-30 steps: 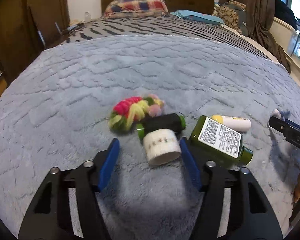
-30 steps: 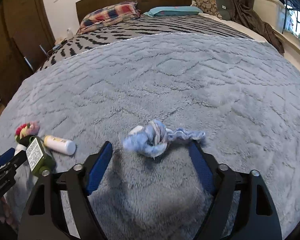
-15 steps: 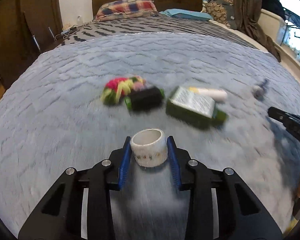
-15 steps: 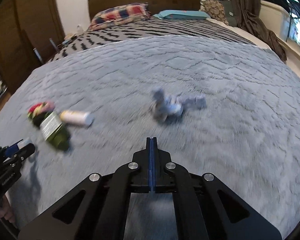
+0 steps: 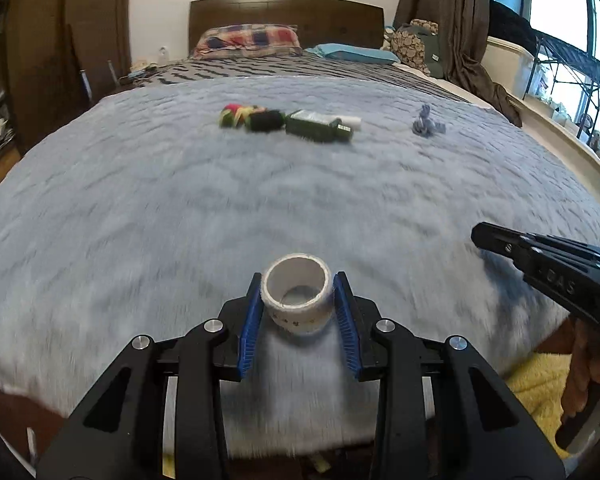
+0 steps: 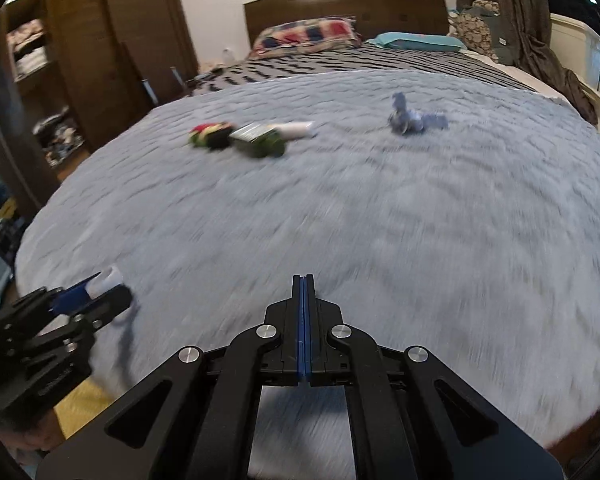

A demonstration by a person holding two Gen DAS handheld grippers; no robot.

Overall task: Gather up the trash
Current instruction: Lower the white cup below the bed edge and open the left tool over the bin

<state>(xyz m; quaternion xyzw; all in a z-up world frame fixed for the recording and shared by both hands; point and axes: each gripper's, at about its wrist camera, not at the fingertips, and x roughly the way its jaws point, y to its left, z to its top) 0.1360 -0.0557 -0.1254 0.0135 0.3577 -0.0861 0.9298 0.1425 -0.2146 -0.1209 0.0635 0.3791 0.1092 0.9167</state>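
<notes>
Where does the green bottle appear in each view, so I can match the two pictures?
Left wrist view: green bottle lies upper centre, far on the blanket.
Right wrist view: green bottle lies upper left of centre.
Shared landmark: the checked pillow at the headboard.

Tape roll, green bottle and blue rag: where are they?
Tape roll (image 5: 298,300): left wrist view, its white side wall.
Green bottle (image 5: 314,128): left wrist view, its dark body.
Blue rag (image 6: 410,120): right wrist view, its bunched middle.
</notes>
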